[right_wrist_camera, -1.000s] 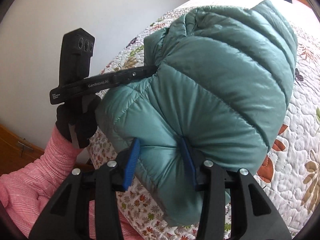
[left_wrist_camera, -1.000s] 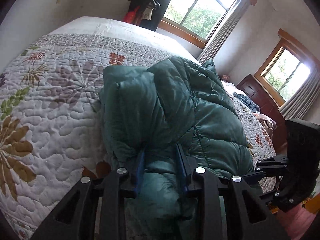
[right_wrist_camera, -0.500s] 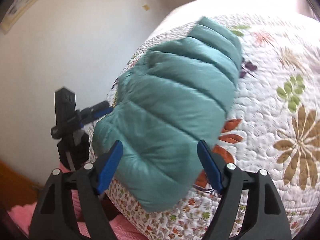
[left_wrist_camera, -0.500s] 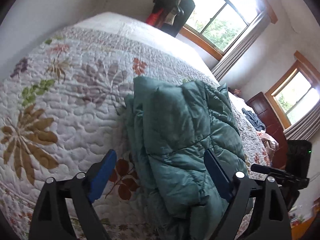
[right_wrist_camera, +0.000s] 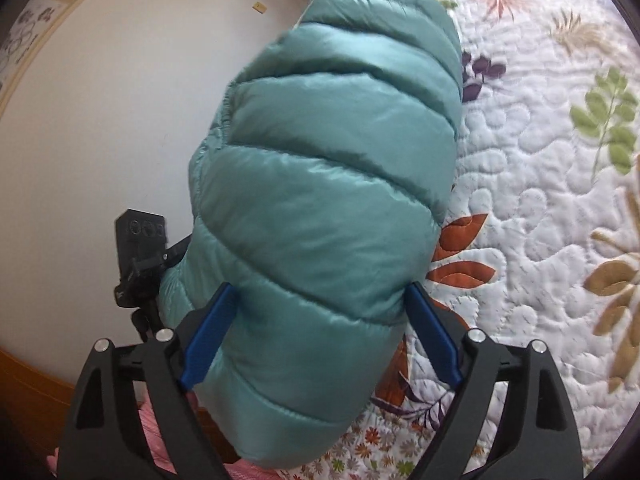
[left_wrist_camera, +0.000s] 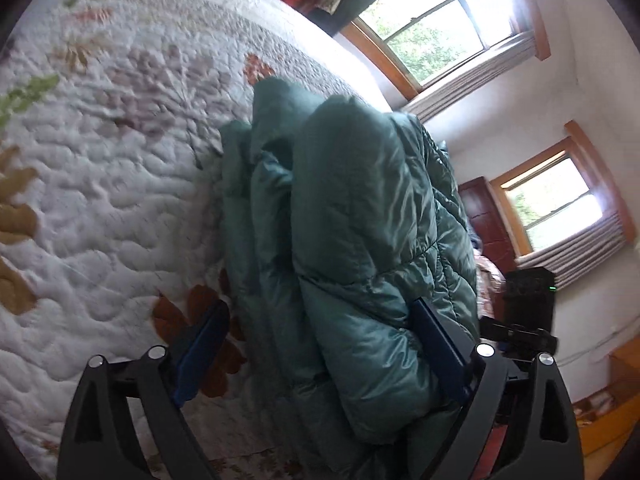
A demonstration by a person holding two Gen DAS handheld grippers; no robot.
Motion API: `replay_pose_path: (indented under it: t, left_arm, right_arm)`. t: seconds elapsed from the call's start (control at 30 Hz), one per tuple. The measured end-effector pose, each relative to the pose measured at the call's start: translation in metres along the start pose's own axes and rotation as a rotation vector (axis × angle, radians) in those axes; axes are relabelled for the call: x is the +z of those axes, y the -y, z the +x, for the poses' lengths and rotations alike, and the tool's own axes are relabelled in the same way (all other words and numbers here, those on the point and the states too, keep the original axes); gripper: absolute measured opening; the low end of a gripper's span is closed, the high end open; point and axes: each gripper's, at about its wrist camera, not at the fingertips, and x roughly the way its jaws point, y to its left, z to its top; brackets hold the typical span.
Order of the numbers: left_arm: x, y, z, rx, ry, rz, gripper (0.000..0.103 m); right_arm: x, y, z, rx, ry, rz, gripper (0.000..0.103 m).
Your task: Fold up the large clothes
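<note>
My left gripper (left_wrist_camera: 320,356) is spread wide and pinching nothing. Its right blue pad touches or nearly touches the flank of the green puffer jacket (left_wrist_camera: 360,216), while the left pad hangs over the floral quilt (left_wrist_camera: 104,200), clear of the jacket's edge. My right gripper (right_wrist_camera: 316,336) is spread just as wide. The jacket's near end bulges into the gap between its pads, but they only flank the padding and do not squeeze it.

The jacket lies folded into a thick bundle on the quilt, near the quilt's front edge, where some of it overhangs. What matters most is its long axis. In both wrist views it runs straight away from my tongs, from the near edge of the quilt toward the far side, so each gripper faces a short end head-on. From the left view the bundle sits right of centre, with layered edges showing on the side facing open quilt. From the right view the smooth quilted back faces me, with the left gripper's body showing past its left flank.

Both grippers are about equally near, one on each side of the near end. I judge the fold largely done. Any tidying press or further fold would travel along that axis, away from me.
</note>
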Motion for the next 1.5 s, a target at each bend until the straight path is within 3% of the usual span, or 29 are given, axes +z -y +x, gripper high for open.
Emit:
replay_pose_path:
  t: [0.13,0.33,0.5,0.67,0.83,1.03,1.23,1.37,1.5]
  left_arm:
    - [0.0,-0.015,0.021,-0.104,-0.046,-0.064,0.1]
    - [-0.004,-0.003,0.028,-0.101,-0.024,-0.017,0.098]
    - [-0.009,0.006,0.031,-0.147,-0.005,-0.02,0.062]
    - [-0.005,0.036,0.043,-0.162,-0.002,0.026,0.05]
    - [0.005,0.083,0.064,-0.212,-0.005,0.08,0.049]
    - [0.019,0.127,0.105,-0.203,0.022,0.157,0.049]
    - [0.017,0.105,0.157,-0.148,-0.014,0.108,0.05]
    - [0.01,0.092,0.152,-0.135,-0.01,0.119,0.057]
    - [0.005,0.097,0.141,-0.063,0.002,0.137,0.07]
  right_arm:
    - [0.006,0.016,0.018,0.071,-0.021,0.06,0.092]
    - [0.01,0.022,0.041,0.137,-0.034,0.077,0.089]
    - [0.007,0.018,0.024,0.141,-0.006,0.038,0.053]
    - [0.007,0.006,-0.014,0.059,0.054,-0.069,0.047]
    - [0.012,0.003,-0.07,-0.003,0.11,-0.136,0.047]
    - [0.03,0.033,-0.11,-0.049,0.142,-0.122,0.049]
    - [0.035,0.101,-0.088,-0.064,0.091,0.011,0.056]
    - [0.027,0.12,-0.078,0.004,0.103,0.038,0.063]
    - [0.023,0.119,-0.081,-0.035,0.114,0.034,0.072]
